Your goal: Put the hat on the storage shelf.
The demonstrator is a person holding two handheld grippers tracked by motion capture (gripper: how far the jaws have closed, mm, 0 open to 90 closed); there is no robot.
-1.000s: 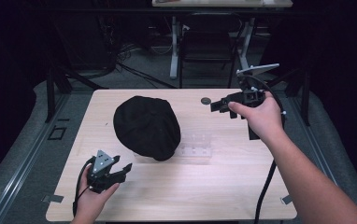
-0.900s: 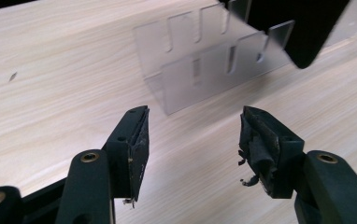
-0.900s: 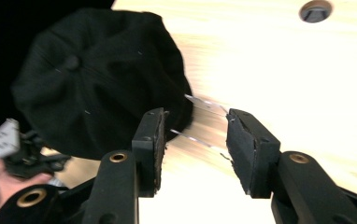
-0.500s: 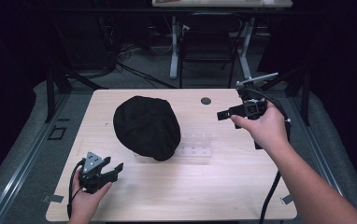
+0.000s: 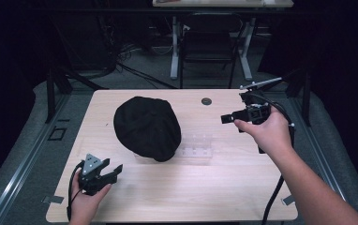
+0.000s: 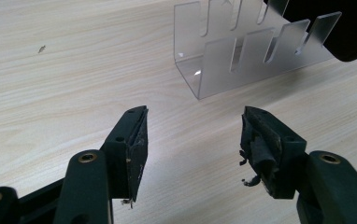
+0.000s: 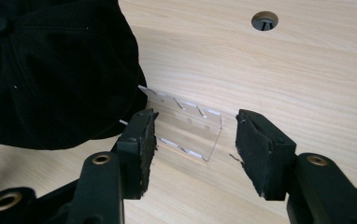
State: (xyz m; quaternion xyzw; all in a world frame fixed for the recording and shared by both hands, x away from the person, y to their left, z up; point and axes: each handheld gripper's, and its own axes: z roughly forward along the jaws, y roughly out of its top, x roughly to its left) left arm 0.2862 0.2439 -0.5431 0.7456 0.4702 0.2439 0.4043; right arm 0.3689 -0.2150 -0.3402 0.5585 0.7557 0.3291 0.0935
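Note:
A black cap [image 5: 146,127] lies on the middle of the light wooden table [image 5: 177,197], its brim over one end of a clear slotted acrylic stand [image 5: 197,146]. My left gripper [image 5: 114,172] rests low near the table's front left corner, open and empty; in the left gripper view the stand [image 6: 251,49] lies ahead of the jaws with the cap's edge [image 6: 349,28] beyond. My right gripper [image 5: 227,118] is held above the table's right side, open and empty. In the right gripper view the cap [image 7: 50,70] and the stand [image 7: 186,128] lie below the jaws.
A round cable hole [image 5: 206,101] sits near the table's far edge, also in the right gripper view as the hole [image 7: 264,20]. Beyond the table stand a chair and desk legs [image 5: 210,51] on a grey floor. A cable [image 5: 273,201] trails from the right gripper over the front right edge.
The right gripper has drawn back from the far edge toward the person and to the right. The left gripper slid a little toward the front edge. Cap and stand stayed put.

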